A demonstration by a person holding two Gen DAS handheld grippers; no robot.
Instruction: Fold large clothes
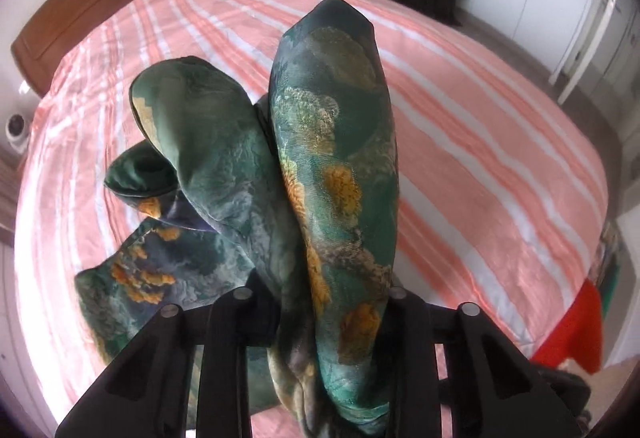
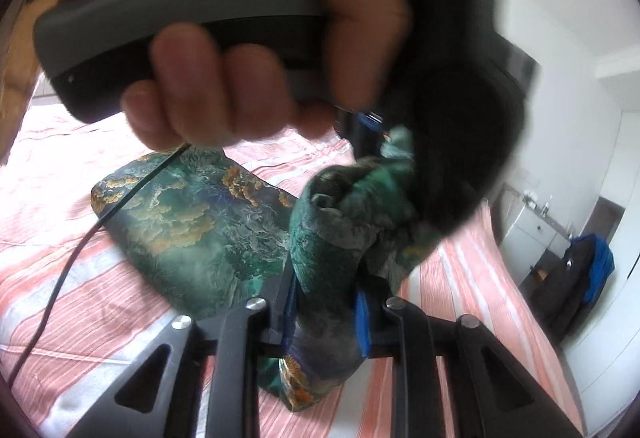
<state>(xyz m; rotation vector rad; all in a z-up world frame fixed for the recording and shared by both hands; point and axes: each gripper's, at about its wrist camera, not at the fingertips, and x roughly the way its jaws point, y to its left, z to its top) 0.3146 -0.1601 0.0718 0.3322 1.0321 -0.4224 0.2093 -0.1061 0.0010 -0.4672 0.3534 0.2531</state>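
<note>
In the left wrist view, the left gripper (image 1: 320, 318) is clamped on bunched folds of the green floral garment (image 1: 336, 166), which rise between and beyond its fingers over the striped bed (image 1: 480, 126). In the right wrist view, the right gripper (image 2: 324, 314) pinches a thick roll of the same garment (image 2: 192, 222); the rest lies flat left of its fingers, beneath a hand (image 2: 224, 70). The fabric looks silky, limp and slippery, so hems or corners seem the best holds.
</note>
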